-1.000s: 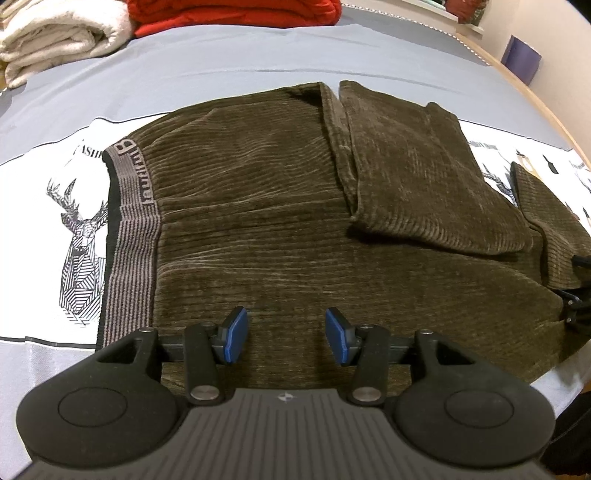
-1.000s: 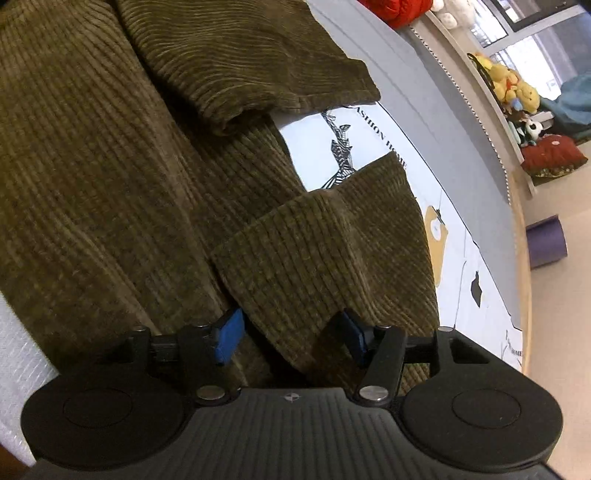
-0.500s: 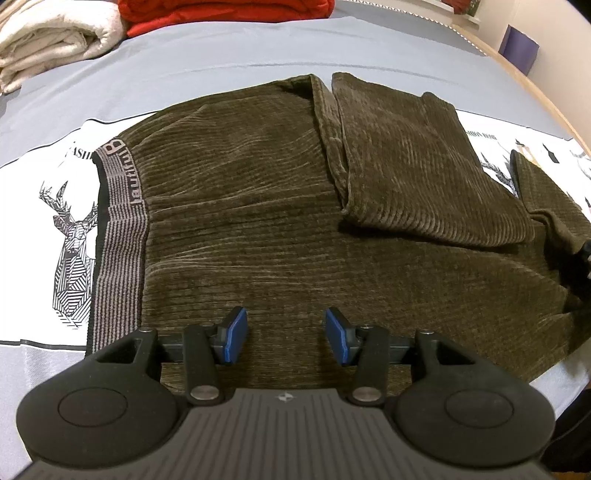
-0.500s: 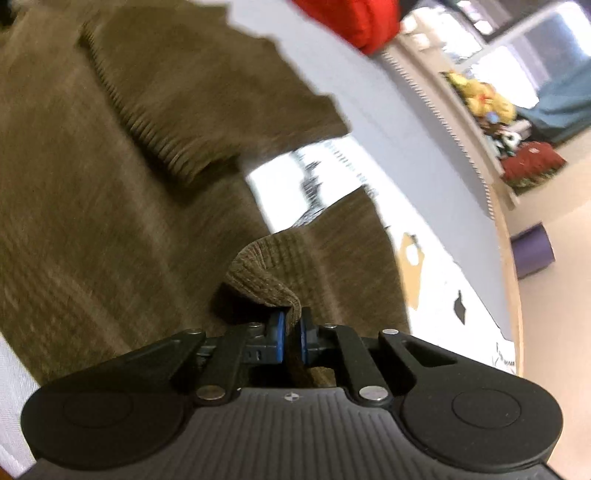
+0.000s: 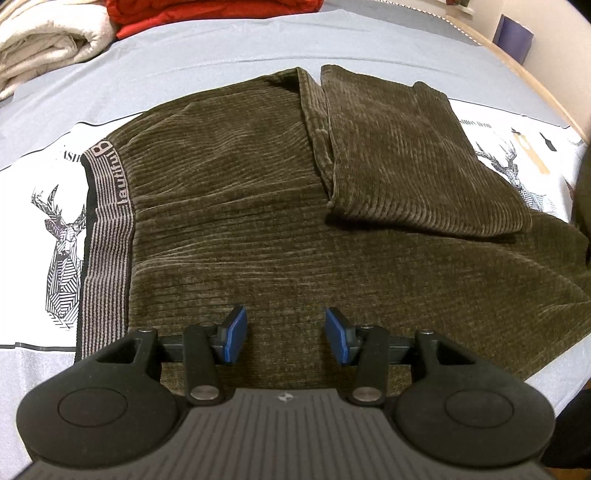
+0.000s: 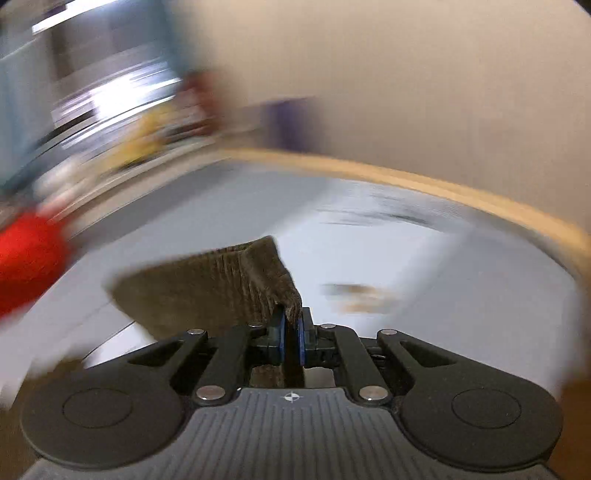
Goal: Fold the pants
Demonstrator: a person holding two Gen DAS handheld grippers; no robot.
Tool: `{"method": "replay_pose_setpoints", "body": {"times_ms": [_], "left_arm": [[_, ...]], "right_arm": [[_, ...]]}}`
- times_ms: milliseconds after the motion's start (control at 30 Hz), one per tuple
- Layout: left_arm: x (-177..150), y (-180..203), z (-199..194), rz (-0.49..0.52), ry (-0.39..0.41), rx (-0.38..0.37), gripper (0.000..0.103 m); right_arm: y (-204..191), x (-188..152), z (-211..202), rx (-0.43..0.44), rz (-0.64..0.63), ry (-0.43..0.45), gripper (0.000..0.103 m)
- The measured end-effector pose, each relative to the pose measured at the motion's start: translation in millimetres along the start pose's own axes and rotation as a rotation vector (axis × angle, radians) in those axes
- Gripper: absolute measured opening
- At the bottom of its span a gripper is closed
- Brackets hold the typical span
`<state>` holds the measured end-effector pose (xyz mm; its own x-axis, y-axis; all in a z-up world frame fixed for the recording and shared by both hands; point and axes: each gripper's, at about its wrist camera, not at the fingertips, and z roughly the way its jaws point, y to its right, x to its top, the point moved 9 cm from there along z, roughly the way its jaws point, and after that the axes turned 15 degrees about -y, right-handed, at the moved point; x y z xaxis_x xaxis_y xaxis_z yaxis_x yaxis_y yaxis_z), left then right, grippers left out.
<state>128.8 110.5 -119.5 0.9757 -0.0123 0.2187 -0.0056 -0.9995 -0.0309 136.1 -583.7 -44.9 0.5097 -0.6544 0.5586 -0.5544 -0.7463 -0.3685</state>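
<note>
Dark olive corduroy pants [image 5: 258, 206] lie spread on the bed, with the striped waistband [image 5: 107, 236] at the left and one leg [image 5: 413, 158] folded back over the upper right. My left gripper [image 5: 283, 336] hovers open above the near part of the pants, nothing between its blue pads. In the blurred right wrist view, my right gripper [image 6: 291, 328] is shut on a bunched edge of the pants leg [image 6: 229, 288], which is lifted off the bed. At the far right of the left wrist view a dark raised shape is cut off by the frame.
The bed sheet [image 5: 221, 48] is grey with white deer-print panels. A folded cream blanket [image 5: 40, 48] and a red bundle [image 5: 207, 14] lie at the far edge. The bed's wooden rim [image 6: 443, 184] curves around the right side. A purple object [image 5: 513, 31] stands beyond it.
My right gripper closed on the leg end of the pants, lifted it and swung round fast, so its view is blurred. The leg end is gone from the bed's right side. The left gripper hardly moved.
</note>
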Motion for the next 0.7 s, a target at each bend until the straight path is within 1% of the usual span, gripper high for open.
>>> {"method": "replay_pose_setpoints", "body": {"times_ms": [33,67,100,133,167,200,233,267,400,433,500,533,567,600,667,700], "left_arm": [[0.3,-0.2,-0.5,-0.001,0.002,-0.002,0.052],[0.7,-0.2,-0.9,-0.002,0.003,-0.005,0.052],[1.0,0.0,-1.1,-0.002,0.004,-0.006,0.052],[1.4,0.4,-0.8,0.000,0.003,-0.006,0.052],[1.8,1.1,-0.2,0.003,0.002,-0.004,0.052],[2.3,1.0,0.3,0.005,0.000,-0.003,0.052],[2.5,1.7,1.0,0.006,-0.003,-0.002,0.052],[2.7,2.4,1.3,0.007,-0.005,-0.003,0.052],[2.5,6.1,3.2,0.011,-0.015,-0.014,0.052],[2.3,5.7,3.9,0.008,-0.019,-0.018,0.052],[1.0,3.9,5.2,0.000,-0.026,-0.023,0.052],[0.1,0.6,5.9,-0.006,-0.030,-0.021,0.052],[-0.7,-2.0,6.2,-0.011,-0.032,-0.018,0.052],[-2.0,-6.4,6.4,-0.017,-0.034,-0.014,0.052],[-5.9,-17.3,5.8,-0.033,-0.035,-0.007,0.052],[-8.7,-23.9,5.6,-0.042,-0.039,-0.004,0.052]], "right_arm": [[42.0,0.2,10.8,-0.089,0.132,-0.046,0.006],[76.3,-7.0,22.7,-0.157,0.236,-0.115,0.006],[106.4,-19.8,35.3,-0.199,0.335,-0.205,0.006],[132.4,-35.6,46.0,-0.209,0.444,-0.289,0.006],[149.0,-46.8,51.3,-0.208,0.529,-0.335,0.006],[160.6,-53.6,52.8,-0.212,0.584,-0.357,0.006],[167.3,-57.2,53.6,-0.214,0.610,-0.368,0.006],[166.2,-57.9,54.9,-0.209,0.606,-0.373,0.006],[156.8,-52.0,59.5,-0.217,0.498,-0.386,0.007],[153.1,-51.7,60.2,-0.231,0.474,-0.398,0.008],[151.5,-49.2,55.5,-0.297,0.431,-0.389,0.014],[150.3,-44.4,50.8,-0.333,0.414,-0.369,0.018],[149.0,-40.8,43.9,-0.378,0.390,-0.334,0.019],[146.2,-35.3,38.8,-0.405,0.360,-0.300,0.020],[133.9,-23.7,29.6,-0.416,0.297,-0.234,0.024],[125.3,-19.2,24.7,-0.406,0.265,-0.203,0.031]]}}
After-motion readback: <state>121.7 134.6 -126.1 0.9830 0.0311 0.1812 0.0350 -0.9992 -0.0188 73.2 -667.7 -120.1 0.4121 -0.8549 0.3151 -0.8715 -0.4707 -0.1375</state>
